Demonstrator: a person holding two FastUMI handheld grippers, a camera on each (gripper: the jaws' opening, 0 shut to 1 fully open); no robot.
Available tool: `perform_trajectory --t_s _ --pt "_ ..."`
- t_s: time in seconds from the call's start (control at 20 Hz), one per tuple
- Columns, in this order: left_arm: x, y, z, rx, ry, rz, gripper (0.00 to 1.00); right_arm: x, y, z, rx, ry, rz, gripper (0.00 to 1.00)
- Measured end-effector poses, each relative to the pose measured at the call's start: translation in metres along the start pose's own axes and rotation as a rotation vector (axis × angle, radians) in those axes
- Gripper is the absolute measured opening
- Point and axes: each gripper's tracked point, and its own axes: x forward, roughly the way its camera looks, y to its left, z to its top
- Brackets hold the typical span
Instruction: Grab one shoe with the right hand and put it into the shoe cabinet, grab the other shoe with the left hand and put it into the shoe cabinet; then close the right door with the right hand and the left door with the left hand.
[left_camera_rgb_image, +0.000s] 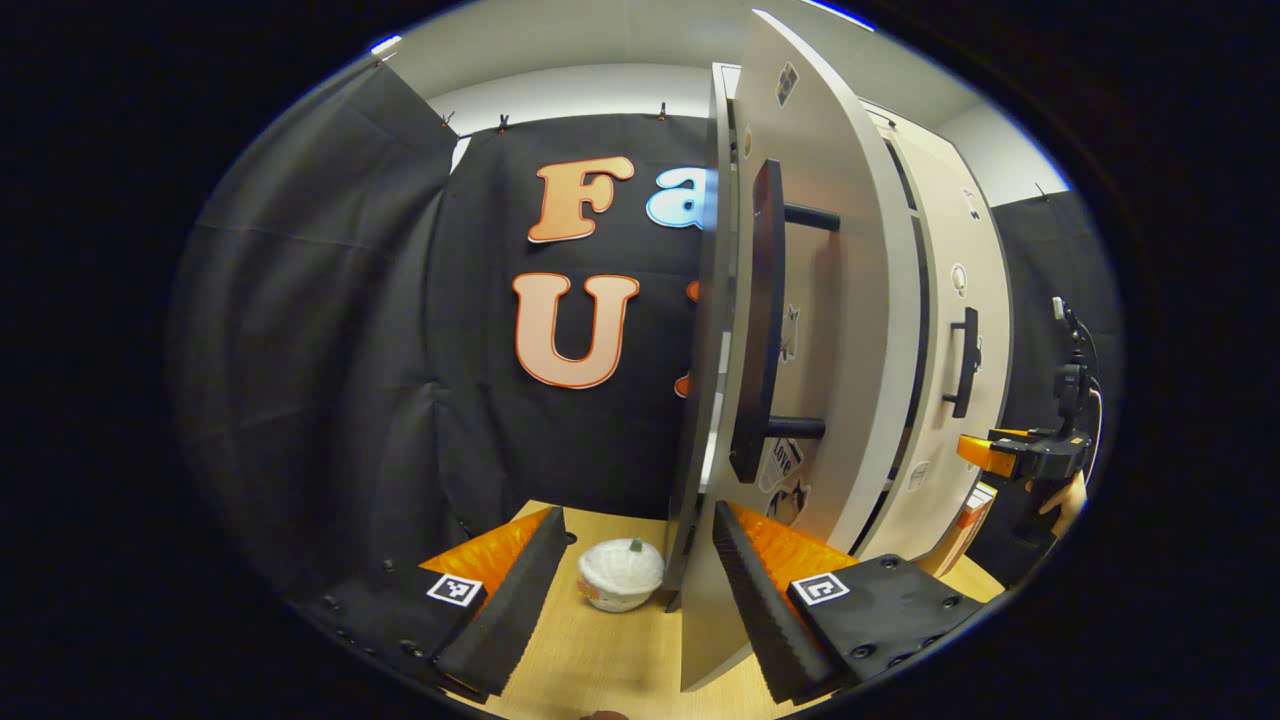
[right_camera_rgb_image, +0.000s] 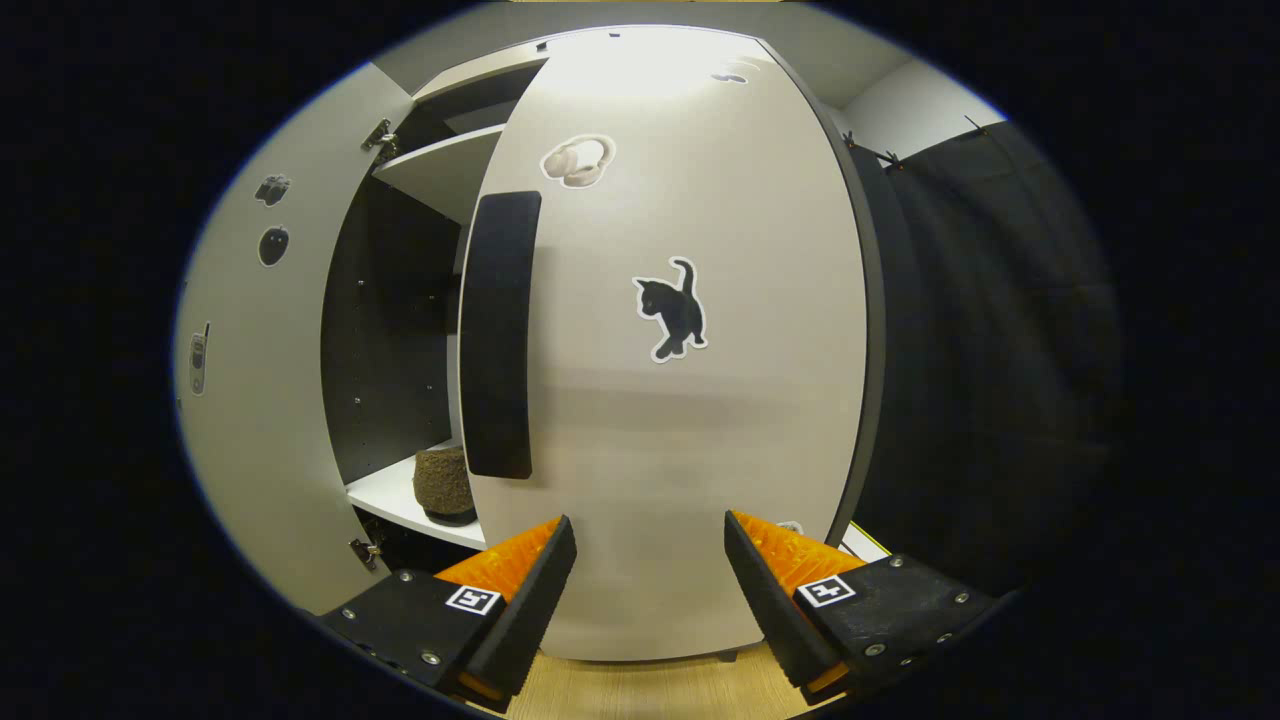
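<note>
Pale laminate doors are standing part-open on the cabinet (right_camera_rgb_image: 440, 170), and one shoe (right_camera_rgb_image: 443, 485) is sitting on the white lower shelf (right_camera_rgb_image: 395, 500) inside; the second shoe cannot be made out. The right gripper (right_camera_rgb_image: 650, 590) is facing the right door (right_camera_rgb_image: 680, 420) just beside its dark handle (right_camera_rgb_image: 498, 335), fingers spread wide and holding nothing, apparently placed to push the panel shut. The left gripper (left_camera_rgb_image: 635, 600) is straddling the thin edge of the left door (left_camera_rgb_image: 800, 300), fingers also wide and empty, whether touching it cannot be told. A white bowl (left_camera_rgb_image: 620, 573) is sitting on the wood table (left_camera_rgb_image: 600, 660) beyond that edge. Both doors are not yet closed, so the closing step is judged to be in hand.
</note>
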Motion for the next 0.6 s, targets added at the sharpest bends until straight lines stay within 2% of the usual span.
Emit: perform_trajectory --t_s 0.35,0.6 --pt "0.007 -0.067 -0.006 0.002 0.009 -0.137 0.94 -0.047 -0.022 0.020 -0.027 -0.043 -0.023 0.92" --pt "0.022 -0.101 -0.009 0.011 0.011 -0.182 0.96 -0.074 -0.042 0.032 -0.021 -0.072 -0.039 0.92"
